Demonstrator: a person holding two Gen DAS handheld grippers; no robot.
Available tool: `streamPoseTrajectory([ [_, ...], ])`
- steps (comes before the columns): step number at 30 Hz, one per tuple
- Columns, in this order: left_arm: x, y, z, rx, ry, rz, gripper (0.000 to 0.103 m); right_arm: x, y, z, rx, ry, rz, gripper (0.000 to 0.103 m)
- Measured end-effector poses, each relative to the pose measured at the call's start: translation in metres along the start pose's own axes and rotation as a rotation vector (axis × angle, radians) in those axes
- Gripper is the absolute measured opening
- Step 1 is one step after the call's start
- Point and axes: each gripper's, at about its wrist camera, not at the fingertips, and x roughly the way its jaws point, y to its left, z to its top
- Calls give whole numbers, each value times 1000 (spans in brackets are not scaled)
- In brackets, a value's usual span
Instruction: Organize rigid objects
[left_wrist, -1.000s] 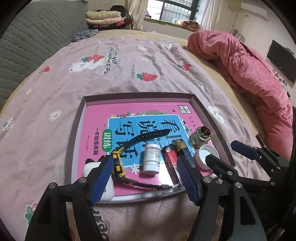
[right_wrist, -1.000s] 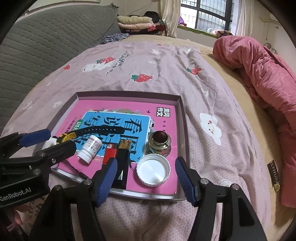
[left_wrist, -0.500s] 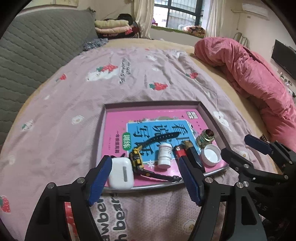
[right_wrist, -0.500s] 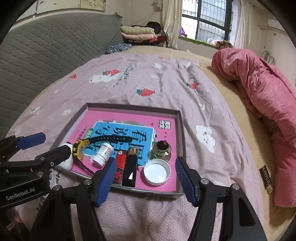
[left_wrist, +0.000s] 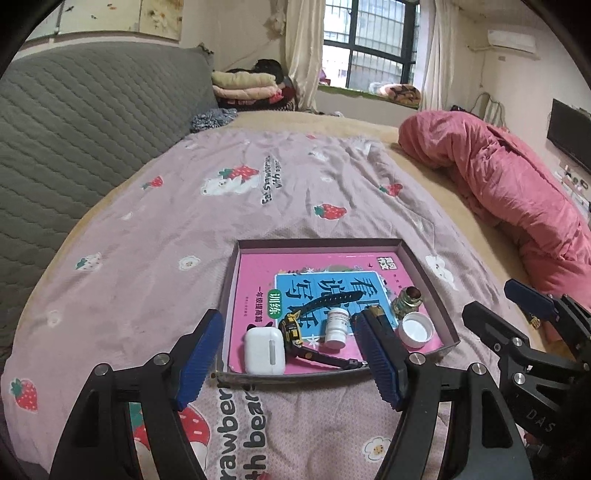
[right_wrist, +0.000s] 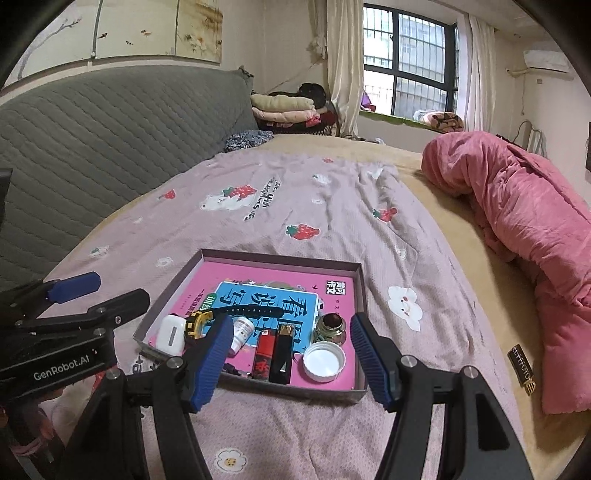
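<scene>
daylit barred window (right_wrist: 406, 70) behind a bed (left_wrist: 258, 206) (grey quilted headboard (left_wrist: 85, 122)).

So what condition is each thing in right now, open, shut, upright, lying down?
Left gripper: open, empty.
Right gripper: open, empty.
Shallow purple cardboard tray: lidless, on the bed.
White earbud case: shut, lying flat.
Small white pill bottle: capped, on its side.
White plastic cap: off, hollow side up.
Small green glass jar: upright, uncapped.
Red lighter: lying flat.
Black lighter: lying flat.

1. Shallow tray (left_wrist: 424, 266) on the bedspread, pink book (left_wrist: 258, 280) flat inside.
2. White earbud case (left_wrist: 264, 350), watch (left_wrist: 295, 332), pill bottle (left_wrist: 337, 326) lying on it.
3. Red lighter (right_wrist: 263, 352), black lighter (right_wrist: 281, 350), white cap (right_wrist: 324, 361), glass jar (right_wrist: 331, 326) alongside.
</scene>
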Motion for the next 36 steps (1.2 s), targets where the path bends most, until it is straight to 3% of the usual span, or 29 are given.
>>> streamPoseTrajectory([
  [16,-54,11,1,-17,-127,17,75,-40,8,1,-16,-75,-17,65],
  [26,-58,13,-23,-13,-98,39,75,-48,13,-29,4,-75,-41,65],
  [36,-45,14,-54,-1,-22,30,75,-38,13,-64,10,18,-25,65],
])
